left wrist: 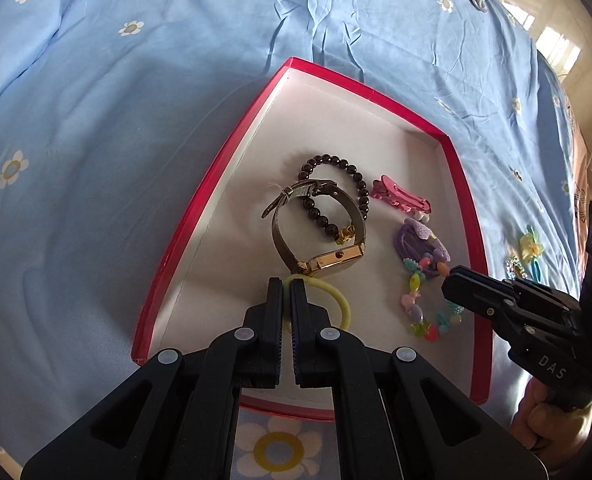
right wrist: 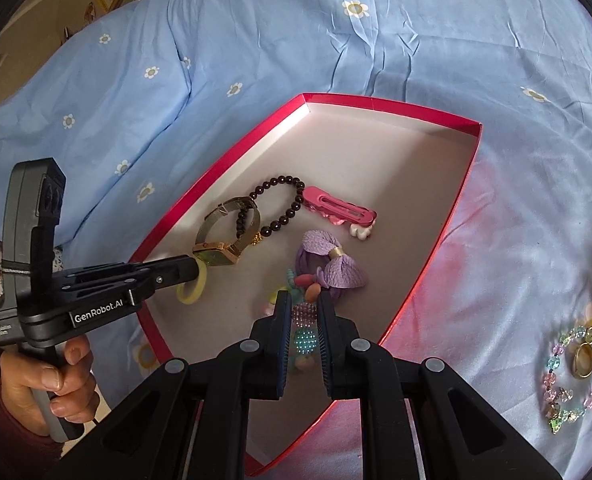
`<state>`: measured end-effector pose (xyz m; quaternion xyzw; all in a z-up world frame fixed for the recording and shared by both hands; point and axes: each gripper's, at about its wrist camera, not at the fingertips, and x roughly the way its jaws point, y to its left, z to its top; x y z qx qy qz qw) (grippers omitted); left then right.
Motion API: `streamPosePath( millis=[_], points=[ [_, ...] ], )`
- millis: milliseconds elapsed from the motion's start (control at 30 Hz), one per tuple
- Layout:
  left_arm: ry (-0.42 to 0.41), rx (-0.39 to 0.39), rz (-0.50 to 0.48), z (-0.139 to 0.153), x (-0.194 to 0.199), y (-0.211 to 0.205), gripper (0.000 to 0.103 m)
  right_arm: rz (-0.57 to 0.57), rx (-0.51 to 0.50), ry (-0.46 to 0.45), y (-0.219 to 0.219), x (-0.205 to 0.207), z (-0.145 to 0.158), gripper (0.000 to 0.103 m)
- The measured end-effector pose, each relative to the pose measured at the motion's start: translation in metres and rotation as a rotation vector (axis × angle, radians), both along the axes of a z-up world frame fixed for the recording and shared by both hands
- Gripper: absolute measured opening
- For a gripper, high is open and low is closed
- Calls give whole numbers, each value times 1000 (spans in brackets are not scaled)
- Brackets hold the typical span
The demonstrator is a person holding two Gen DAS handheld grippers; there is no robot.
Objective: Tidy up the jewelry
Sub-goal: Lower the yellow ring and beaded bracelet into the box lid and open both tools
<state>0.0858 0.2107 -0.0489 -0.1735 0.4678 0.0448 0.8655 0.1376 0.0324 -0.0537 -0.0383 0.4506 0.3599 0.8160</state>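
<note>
Left wrist view: left gripper point(left wrist: 287, 285) clamped on yellow hair tie point(left wrist: 338, 300), low inside red box point(left wrist: 466, 200) for deposit; gold watch point(left wrist: 328, 258) at 12 o'clock of tips.
Right wrist view: right gripper point(right wrist: 304, 300) pinching colourful bead bracelet point(right wrist: 306, 338) over box floor; pastel bracelet point(right wrist: 574, 376) on bedsheet point(right wrist: 256, 40) at 3 o'clock, likely unsorted.

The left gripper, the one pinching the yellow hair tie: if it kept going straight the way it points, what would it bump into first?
Most likely the gold watch: it lies just past the left gripper, touching the yellow hair tie held there. Depth is hard to judge.
</note>
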Motion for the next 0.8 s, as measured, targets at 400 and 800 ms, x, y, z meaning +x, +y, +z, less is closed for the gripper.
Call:
streamPosePath(
  millis=[400,800],
  points=[
    [1,3,1,3,0,-4,18,-11,12,19,-2,2,-2,17],
    [-36,-16,5,21,-8,-14,36,-55,101,2,-27,-9,22,35]
  ],
)
